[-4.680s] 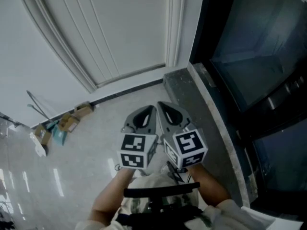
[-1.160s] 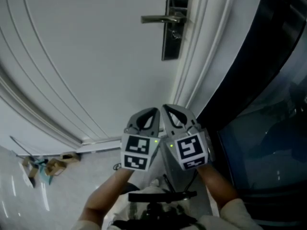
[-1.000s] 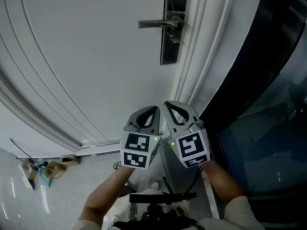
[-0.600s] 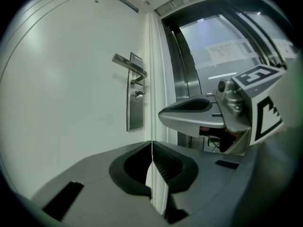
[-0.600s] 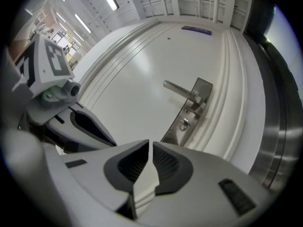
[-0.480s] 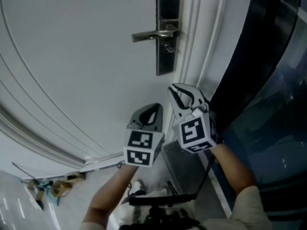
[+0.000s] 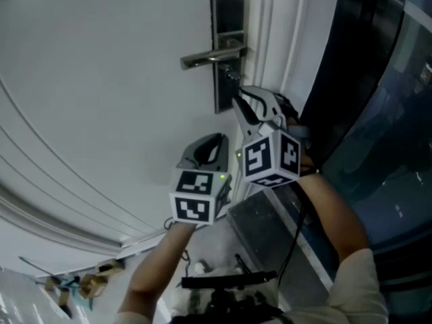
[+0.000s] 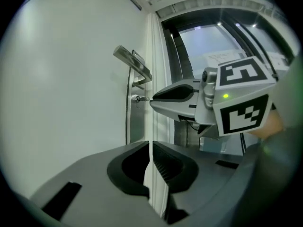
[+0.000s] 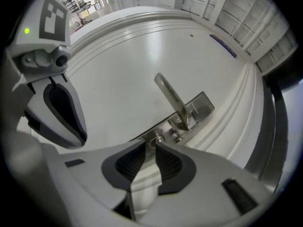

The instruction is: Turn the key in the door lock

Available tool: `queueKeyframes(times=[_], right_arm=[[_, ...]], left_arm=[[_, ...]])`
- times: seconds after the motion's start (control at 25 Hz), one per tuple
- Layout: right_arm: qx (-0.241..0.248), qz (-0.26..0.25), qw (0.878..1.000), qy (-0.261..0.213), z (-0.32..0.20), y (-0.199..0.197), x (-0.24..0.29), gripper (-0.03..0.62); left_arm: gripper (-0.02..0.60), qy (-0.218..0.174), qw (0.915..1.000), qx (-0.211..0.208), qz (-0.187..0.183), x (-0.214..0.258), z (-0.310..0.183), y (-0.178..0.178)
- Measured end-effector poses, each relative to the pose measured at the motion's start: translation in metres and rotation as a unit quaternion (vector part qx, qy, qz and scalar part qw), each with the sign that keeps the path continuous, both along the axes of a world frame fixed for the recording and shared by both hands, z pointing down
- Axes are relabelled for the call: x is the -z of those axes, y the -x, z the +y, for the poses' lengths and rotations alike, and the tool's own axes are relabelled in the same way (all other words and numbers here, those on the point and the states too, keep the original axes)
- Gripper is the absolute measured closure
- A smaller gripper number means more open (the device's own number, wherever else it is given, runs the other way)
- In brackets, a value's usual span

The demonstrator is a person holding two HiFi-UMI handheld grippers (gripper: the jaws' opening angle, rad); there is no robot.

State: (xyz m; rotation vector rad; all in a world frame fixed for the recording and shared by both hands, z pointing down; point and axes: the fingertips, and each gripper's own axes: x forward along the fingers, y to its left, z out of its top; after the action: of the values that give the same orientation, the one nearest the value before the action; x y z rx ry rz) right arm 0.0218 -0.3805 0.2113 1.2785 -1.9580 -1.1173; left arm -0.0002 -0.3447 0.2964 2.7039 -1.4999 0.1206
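A dark lock plate (image 7: pixel 228 46) with a silver lever handle (image 7: pixel 210 58) is on the white door. A small key (image 7: pixel 233 77) sticks out of the keyhole below the handle. My right gripper (image 7: pixel 239 100) is level, its tips just short of the key (image 9: pixel 158 139). Its jaws have just been opening, and the right gripper (image 9: pixel 150 148) stands open with nothing between the pads. My left gripper (image 7: pixel 213 139) hangs lower and left, away from the lock, shut and empty. In the left gripper view the key (image 8: pixel 138 99) shows beside the right gripper (image 8: pixel 154 97).
The white door frame (image 7: pixel 273 39) runs right of the lock. Dark glass panels (image 7: pixel 378 86) fill the right side. A grey stone sill (image 7: pixel 270 231) lies below them. Litter (image 7: pixel 77 282) sits on the floor at the bottom left.
Both grippers rose toward the lock. The right one went further up, rolled, and its jaws parted. The lock now sits lower and larger in the head view.
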Motion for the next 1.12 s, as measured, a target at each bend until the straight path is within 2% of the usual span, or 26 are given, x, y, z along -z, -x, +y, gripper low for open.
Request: queueKeyframes(times=[0.2,0.4,0.56,0.64,0.76,0.88,1.0,1.12], right_arm=[[-0.021,0.035,0.999,-0.018,-0.019,0.003,0.015,0.522],[-0.029,0.066,0.997,-0.015,-0.035,0.008,0.012,0.521],[-0.038,0.063,0.997,-0.010,-0.048,0.006,0.011,0.522],[-0.035,0.049,0.998,0.003,-0.051,0.006,0.011,0.574],[-0.023,-0.003,0.999,0.026,-0.050,0.006,0.014,0.576],[-0.007,-0.104,0.991,0.079,-0.051,0.004,0.017,0.576],[0.007,-0.208,0.969,0.135,-0.052,0.002,0.021,0.576],[0.020,-0.300,0.937,0.179,-0.054,-0.002,0.022,0.576]], left_arm=[[0.565,-0.009,0.9999,-0.014,0.004,0.009,-0.003,-0.004],[0.565,-0.013,0.9998,-0.016,0.004,0.009,-0.005,-0.002],[0.565,-0.014,0.9998,-0.012,0.002,0.008,-0.008,0.003],[0.565,-0.013,0.9999,-0.010,0.003,0.007,-0.008,0.006],[0.565,-0.016,0.9999,-0.002,0.003,0.006,-0.009,0.011],[0.565,-0.027,0.9996,0.004,-0.001,0.009,-0.011,0.010],[0.565,-0.033,0.9995,0.003,-0.003,0.014,-0.012,0.009],[0.565,-0.032,0.9995,0.003,0.005,0.015,-0.012,0.008]])
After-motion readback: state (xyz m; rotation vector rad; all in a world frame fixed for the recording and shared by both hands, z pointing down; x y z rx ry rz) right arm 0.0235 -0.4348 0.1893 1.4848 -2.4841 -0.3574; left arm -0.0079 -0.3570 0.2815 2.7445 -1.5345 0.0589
